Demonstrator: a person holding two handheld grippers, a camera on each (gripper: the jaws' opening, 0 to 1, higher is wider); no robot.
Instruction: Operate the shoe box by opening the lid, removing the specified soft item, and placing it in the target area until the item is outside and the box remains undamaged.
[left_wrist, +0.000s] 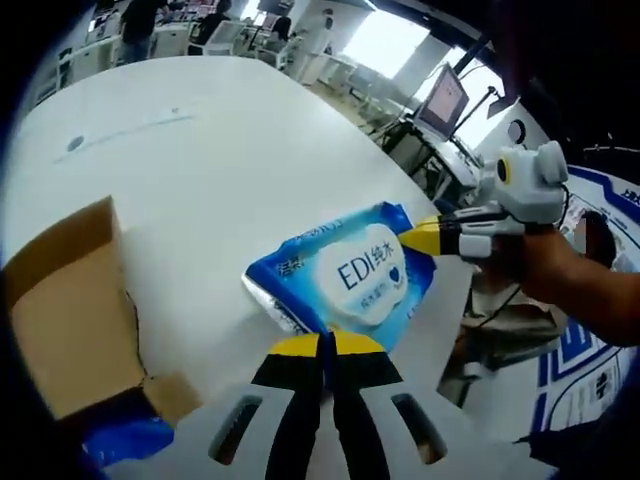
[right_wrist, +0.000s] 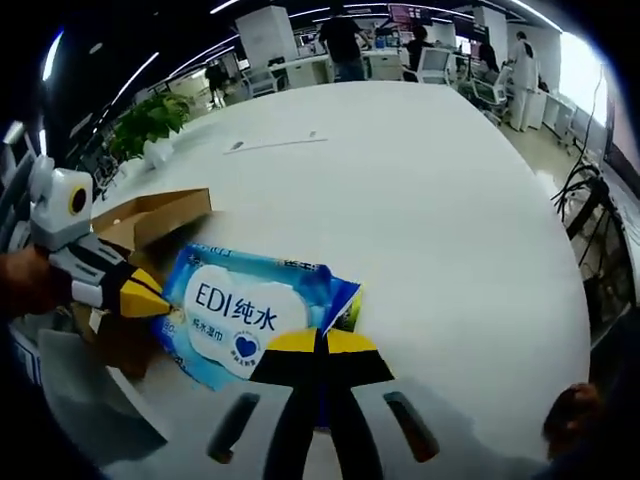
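A blue and white soft pack of wet wipes (left_wrist: 350, 275) sits outside the box, over the white table's near edge. My left gripper (left_wrist: 325, 345) is shut on the pack's near edge. My right gripper (left_wrist: 415, 238) comes in from the right, shut on the pack's far corner. In the right gripper view the same pack (right_wrist: 235, 315) lies in front of my right gripper (right_wrist: 320, 342), whose jaws are pinched on its edge. There my left gripper (right_wrist: 150, 297) grips the pack's left side. The brown cardboard shoe box (left_wrist: 70, 310) stands open at the left, with something blue (left_wrist: 125, 440) inside it.
The white table (right_wrist: 430, 200) stretches far and bare behind the pack. The box (right_wrist: 150, 215) lies just behind the pack. A hand (left_wrist: 560, 270) holds the right gripper. A monitor (left_wrist: 445, 100) and desks stand beyond the table, and a plant (right_wrist: 150, 120) at its far-left side.
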